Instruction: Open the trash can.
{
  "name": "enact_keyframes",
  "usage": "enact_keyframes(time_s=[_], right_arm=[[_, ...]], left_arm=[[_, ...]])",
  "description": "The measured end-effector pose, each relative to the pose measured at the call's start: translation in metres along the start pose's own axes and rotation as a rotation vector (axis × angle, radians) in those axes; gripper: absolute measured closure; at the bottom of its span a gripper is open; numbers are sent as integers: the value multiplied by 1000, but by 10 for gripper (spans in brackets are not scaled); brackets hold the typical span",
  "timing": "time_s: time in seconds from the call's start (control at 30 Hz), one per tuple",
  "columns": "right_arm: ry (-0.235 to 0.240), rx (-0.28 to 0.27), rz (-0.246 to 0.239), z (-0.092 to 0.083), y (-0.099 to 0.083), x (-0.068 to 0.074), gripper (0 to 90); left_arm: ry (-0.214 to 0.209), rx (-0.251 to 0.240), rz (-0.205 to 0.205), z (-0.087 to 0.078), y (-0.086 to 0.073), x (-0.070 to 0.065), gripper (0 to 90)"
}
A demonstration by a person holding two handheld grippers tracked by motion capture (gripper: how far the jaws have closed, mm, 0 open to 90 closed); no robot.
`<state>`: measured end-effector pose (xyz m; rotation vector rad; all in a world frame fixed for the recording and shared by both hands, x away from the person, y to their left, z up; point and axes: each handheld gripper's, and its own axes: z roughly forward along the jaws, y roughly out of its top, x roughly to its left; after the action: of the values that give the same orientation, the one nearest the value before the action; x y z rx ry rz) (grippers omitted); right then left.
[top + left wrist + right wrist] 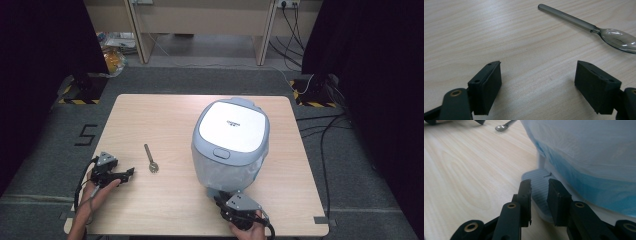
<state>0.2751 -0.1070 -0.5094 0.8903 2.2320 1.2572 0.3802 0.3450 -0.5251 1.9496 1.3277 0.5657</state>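
The big bin (231, 142) sits on the worktop (150, 120), a spoon (150, 159) beside it (left gripper (131, 172) jaws spread wide, right gripper (539, 195) jaws nearly closed around the bin's pedal (539, 187)).

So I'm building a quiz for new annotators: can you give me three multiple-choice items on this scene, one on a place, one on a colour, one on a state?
1. Where does the spoon lie?
A. left of the bin
B. on the lid
C. on the floor

2. What colour is the top panel of the pedal bin?
A. red
B. white
C. black

3. How are the left gripper jaws?
A. shut on the spoon
B. wide open, empty
C. shut on the pedal

Key: 1 A, it lies on the table between left gripper and bin; 2 B, the high view shows it white; 3 B, bare wood shows between the jaws.
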Motion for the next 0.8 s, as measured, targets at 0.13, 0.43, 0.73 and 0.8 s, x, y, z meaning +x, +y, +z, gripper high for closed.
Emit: enact_keyframes(time_s=[0.13,0.43,0.73,0.8], right_arm=[[-12,9,-10,2,1,0,714],[-44,45,-76,4,2,6,703],[-52,57,-94,5,1,7,702],[-51,59,-93,5,2,7,702]], left_arm=[[0,0,0,0,0,0,209],[1,-1,-1,0,0,0,210],[1,-2,-3,0,0,0,209],[-1,-2,-2,0,0,0,210]])
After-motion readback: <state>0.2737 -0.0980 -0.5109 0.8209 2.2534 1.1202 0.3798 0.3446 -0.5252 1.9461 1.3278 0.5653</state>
